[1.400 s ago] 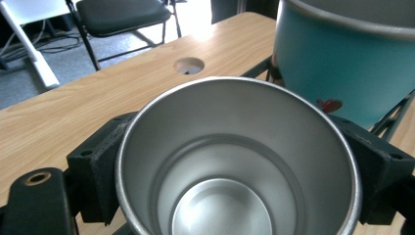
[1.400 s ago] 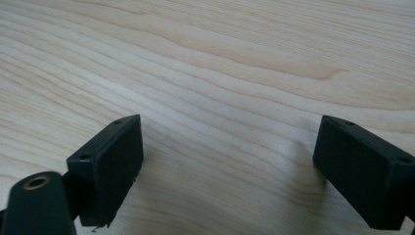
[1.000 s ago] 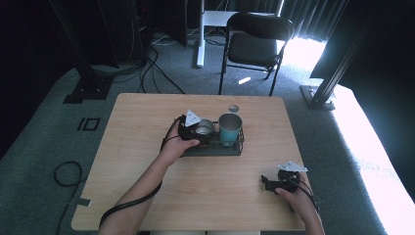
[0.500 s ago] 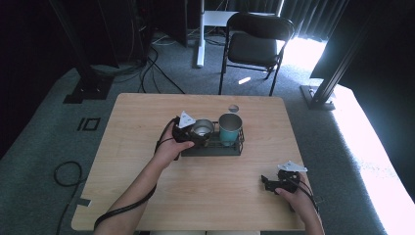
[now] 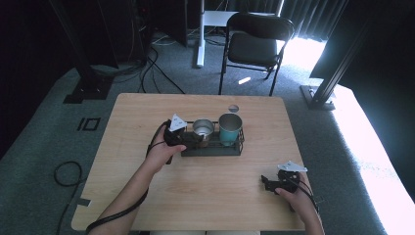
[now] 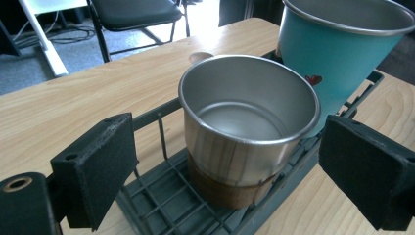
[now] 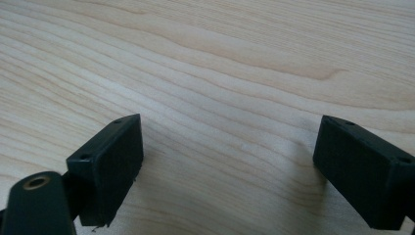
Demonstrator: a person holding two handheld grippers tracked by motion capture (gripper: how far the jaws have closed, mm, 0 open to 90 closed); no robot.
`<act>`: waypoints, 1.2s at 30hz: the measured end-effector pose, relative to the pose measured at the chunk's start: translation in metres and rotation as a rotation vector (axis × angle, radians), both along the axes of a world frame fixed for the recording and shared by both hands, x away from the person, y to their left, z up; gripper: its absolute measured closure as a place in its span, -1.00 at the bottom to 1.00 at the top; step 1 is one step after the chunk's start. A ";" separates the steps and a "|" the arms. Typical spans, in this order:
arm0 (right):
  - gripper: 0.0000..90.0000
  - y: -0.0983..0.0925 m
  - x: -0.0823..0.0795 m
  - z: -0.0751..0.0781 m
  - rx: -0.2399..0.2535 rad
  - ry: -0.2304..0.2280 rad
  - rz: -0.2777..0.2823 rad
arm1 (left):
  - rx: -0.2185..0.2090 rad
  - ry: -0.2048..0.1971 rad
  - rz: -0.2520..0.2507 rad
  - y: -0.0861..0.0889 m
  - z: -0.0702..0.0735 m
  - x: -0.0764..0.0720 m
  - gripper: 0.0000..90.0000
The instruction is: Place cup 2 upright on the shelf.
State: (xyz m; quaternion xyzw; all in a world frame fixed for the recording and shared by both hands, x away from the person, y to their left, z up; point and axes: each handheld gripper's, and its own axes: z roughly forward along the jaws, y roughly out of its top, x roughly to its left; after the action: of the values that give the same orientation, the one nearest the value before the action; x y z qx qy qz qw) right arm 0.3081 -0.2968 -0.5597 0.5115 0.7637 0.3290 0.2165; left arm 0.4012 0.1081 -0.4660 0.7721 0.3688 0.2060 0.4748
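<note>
Wooden table (image 5: 147, 117) seen from above: the left gripper (image 5: 188, 138) sits at the left end of a dark wire rack (image 5: 211, 150) holding a steel cup (image 5: 203, 128) and a teal cup (image 5: 230, 128); the right gripper (image 5: 266, 183) rests near the table's front right. Left gripper view: jaws wide apart around the steel cup (image 6: 247, 132), not touching it, teal cup (image 6: 337, 54) just behind. Right gripper view: jaws wide open, holding nothing, over bare wood (image 7: 220, 68).

A black chair (image 5: 259, 46) stands behind the wooden table (image 5: 137, 110) on grey carpet (image 5: 44, 147). Bright light (image 5: 372, 152) falls right of the table.
</note>
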 end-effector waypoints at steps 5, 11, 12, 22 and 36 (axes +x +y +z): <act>-0.76 0.000 0.000 0.000 0.000 0.000 0.000 | -0.004 -0.014 0.003 0.009 0.005 -0.009 -0.82; -0.76 0.000 0.000 0.000 0.000 0.000 0.000 | -0.002 -0.014 0.015 0.021 0.006 -0.017 -0.82; -0.76 0.000 0.000 0.000 0.000 0.000 0.000 | 0.006 -0.017 0.016 0.023 0.005 -0.018 -0.82; -0.76 0.000 0.000 0.000 0.000 0.000 0.000 | 0.010 -0.005 0.047 0.044 -0.003 -0.029 -0.82; -0.76 0.000 0.000 0.000 0.000 0.000 0.000 | 0.020 0.032 0.098 0.072 -0.028 -0.049 -0.82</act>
State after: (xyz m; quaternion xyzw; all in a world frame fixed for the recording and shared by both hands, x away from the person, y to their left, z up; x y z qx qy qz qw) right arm 0.3080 -0.2969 -0.5597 0.5116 0.7637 0.3290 0.2163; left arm 0.3518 0.1803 -0.4944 0.7611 0.4116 0.2201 0.4505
